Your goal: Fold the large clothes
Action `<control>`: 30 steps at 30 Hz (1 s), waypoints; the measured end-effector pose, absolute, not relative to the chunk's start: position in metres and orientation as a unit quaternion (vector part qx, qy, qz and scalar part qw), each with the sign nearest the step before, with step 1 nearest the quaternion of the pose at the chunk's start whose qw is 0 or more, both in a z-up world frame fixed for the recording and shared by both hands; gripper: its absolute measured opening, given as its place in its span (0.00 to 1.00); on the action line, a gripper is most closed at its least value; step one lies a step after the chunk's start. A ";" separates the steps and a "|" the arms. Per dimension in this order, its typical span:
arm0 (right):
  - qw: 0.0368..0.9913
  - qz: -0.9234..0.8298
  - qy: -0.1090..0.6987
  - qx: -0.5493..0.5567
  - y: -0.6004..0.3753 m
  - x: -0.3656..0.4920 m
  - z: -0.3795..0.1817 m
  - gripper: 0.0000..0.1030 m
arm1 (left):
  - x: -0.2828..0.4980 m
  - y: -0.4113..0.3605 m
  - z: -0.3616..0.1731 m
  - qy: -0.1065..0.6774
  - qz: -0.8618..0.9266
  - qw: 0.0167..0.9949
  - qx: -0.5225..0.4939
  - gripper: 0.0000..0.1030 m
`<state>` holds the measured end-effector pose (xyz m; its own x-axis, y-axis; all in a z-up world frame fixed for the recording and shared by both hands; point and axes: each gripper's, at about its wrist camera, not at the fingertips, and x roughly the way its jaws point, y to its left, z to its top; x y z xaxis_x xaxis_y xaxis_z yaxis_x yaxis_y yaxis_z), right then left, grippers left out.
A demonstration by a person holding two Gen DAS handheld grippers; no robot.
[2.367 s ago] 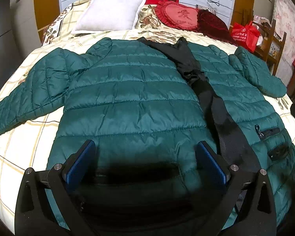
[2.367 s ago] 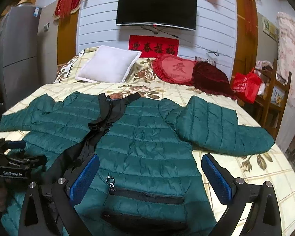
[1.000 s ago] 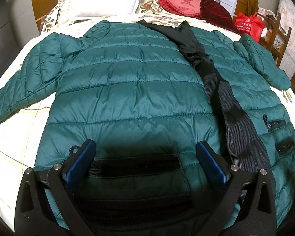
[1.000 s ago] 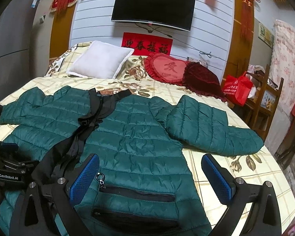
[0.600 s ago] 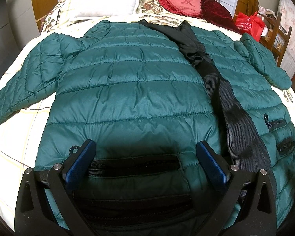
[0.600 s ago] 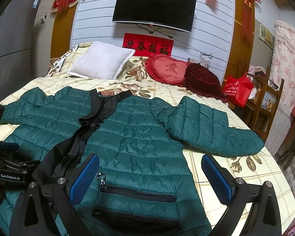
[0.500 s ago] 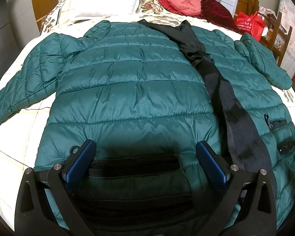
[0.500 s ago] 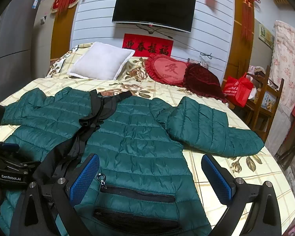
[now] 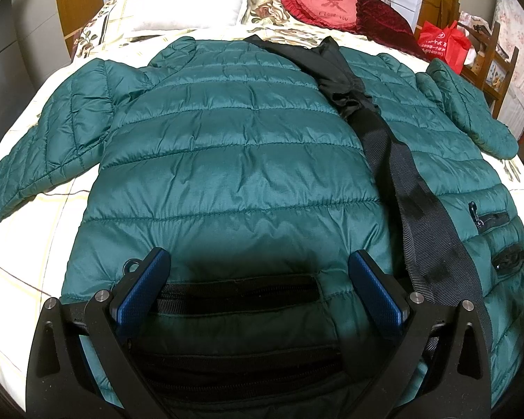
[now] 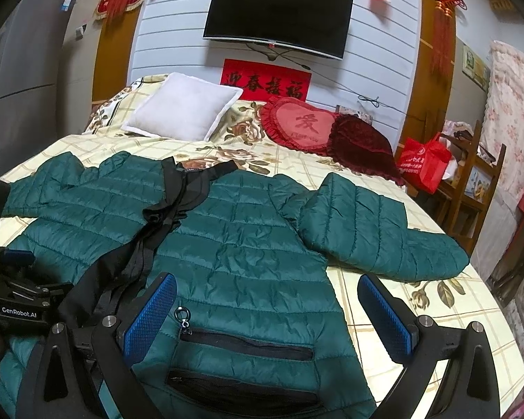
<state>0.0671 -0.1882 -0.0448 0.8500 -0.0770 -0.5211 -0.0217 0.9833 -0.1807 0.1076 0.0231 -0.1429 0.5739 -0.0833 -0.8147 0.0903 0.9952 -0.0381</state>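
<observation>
A dark green quilted puffer jacket (image 9: 234, 153) lies spread front-up on the bed, both sleeves out to the sides, black placket (image 9: 415, 209) running down its middle. My left gripper (image 9: 260, 288) hovers open over the hem near a zip pocket (image 9: 237, 293), nothing between its blue pads. In the right wrist view the same jacket (image 10: 248, 244) fills the foreground, its right sleeve (image 10: 377, 230) bent outward. My right gripper (image 10: 267, 314) is open above the other pocket (image 10: 244, 345). The left gripper's body (image 10: 17, 300) shows at the left edge there.
The bed (image 10: 384, 300) has a cream checked floral sheet. At its head lie a white pillow (image 10: 185, 111), a red heart cushion (image 10: 300, 125) and a dark red cushion (image 10: 363, 146). A wooden chair with a red bag (image 10: 426, 160) stands right of the bed.
Over the last second almost nothing has moved. Since 2.4 s ago the left gripper has come lower and closer over the jacket's hem; both stay open.
</observation>
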 end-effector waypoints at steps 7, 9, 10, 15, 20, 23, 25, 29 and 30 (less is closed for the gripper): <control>0.957 -0.014 0.273 -0.092 -0.187 0.066 -0.045 1.00 | 0.108 0.023 -0.143 0.459 -0.049 0.887 0.004 1.00; 0.958 -0.014 0.273 -0.091 -0.187 0.066 -0.045 1.00 | 0.108 0.023 -0.143 0.459 -0.049 0.887 0.004 1.00; 0.958 -0.014 0.273 -0.090 -0.187 0.067 -0.046 1.00 | 0.108 0.023 -0.143 0.459 -0.049 0.887 0.004 1.00; 0.958 -0.014 0.272 -0.091 -0.187 0.066 -0.045 1.00 | 0.108 0.023 -0.143 0.459 -0.049 0.887 0.004 1.00; 0.958 -0.014 0.272 -0.091 -0.186 0.066 -0.045 1.00 | 0.108 0.023 -0.143 0.459 -0.048 0.887 0.004 1.00; 0.958 -0.014 0.272 -0.091 -0.186 0.066 -0.045 1.00 | 0.107 0.023 -0.143 0.459 -0.048 0.887 0.004 1.00; 0.958 -0.014 0.272 -0.092 -0.186 0.066 -0.045 1.00 | 0.108 0.023 -0.143 0.459 -0.048 0.887 0.004 1.00; 0.958 -0.014 0.272 -0.091 -0.187 0.066 -0.045 1.00 | 0.108 0.023 -0.143 0.458 -0.048 0.887 0.004 1.00; 0.958 -0.014 0.273 -0.091 -0.187 0.066 -0.045 1.00 | 0.108 0.024 -0.143 0.458 -0.047 0.888 0.003 1.00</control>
<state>0.0660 -0.1866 -0.0454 0.8509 -0.0775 -0.5196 -0.0222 0.9829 -0.1830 0.1084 0.0239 -0.1433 0.5761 -0.0815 -0.8133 0.0861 0.9955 -0.0388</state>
